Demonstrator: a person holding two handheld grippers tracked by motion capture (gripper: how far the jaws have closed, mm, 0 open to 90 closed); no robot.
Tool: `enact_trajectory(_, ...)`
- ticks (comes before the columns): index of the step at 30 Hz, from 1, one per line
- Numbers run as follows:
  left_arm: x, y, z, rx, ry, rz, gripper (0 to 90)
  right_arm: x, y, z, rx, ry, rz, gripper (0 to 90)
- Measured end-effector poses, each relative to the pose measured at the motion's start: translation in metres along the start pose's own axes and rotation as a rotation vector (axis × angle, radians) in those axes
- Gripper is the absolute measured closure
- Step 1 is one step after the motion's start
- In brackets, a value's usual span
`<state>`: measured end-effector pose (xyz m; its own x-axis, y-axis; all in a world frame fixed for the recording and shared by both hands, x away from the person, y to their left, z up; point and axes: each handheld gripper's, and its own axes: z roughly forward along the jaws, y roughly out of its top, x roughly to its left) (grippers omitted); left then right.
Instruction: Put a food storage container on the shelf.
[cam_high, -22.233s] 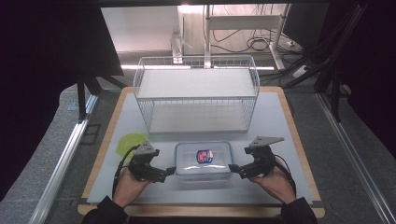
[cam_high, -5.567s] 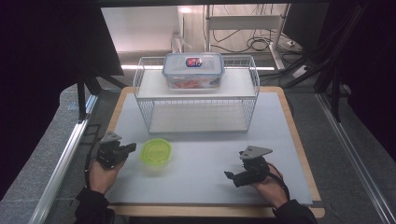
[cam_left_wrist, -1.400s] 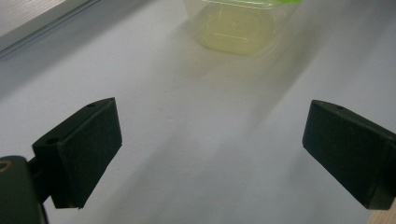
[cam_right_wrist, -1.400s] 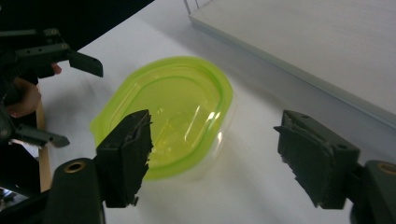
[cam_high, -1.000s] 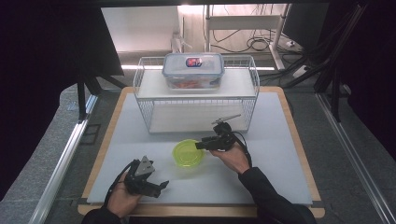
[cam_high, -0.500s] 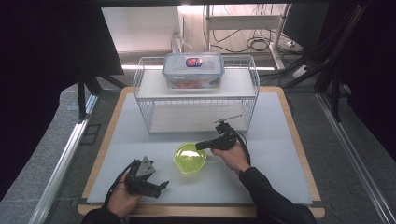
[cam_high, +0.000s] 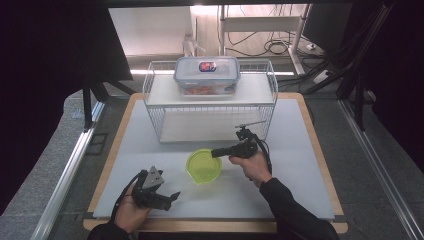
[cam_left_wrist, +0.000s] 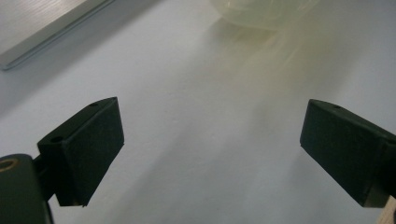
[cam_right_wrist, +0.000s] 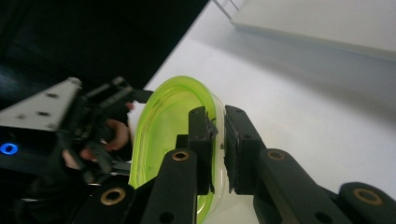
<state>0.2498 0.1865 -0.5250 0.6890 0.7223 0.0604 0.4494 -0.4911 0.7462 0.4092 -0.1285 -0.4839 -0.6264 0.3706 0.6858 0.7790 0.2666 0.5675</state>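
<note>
Bowl (cam_high: 204, 166) nearer, in right tongs (cam_high: 216, 152)

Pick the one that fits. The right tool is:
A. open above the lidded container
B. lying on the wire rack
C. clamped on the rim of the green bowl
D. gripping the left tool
C: in the right gripper view the right tool has its jaws closed on the wall of the green bowl.

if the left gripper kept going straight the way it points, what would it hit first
Probably the green bowl. The left gripper, jaws open, points over bare mat toward it; in its own view the bowl's pale edge lies ahead, though depth is unclear.
</note>
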Motion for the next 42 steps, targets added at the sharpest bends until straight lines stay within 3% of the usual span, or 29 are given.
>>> enact_trajectory(20,0.001,0.000,-0.001,-0.005,0.003,-0.011,4.9,0.038,0.027,-0.050,-0.098,-0.024,-0.022,82.0)
enact_trajectory(42,0.001,0.000,0.000,0.003,-0.003,-0.006,4.4,0.087,0.096,-0.099,-0.181,-0.059,-0.069,82.1)
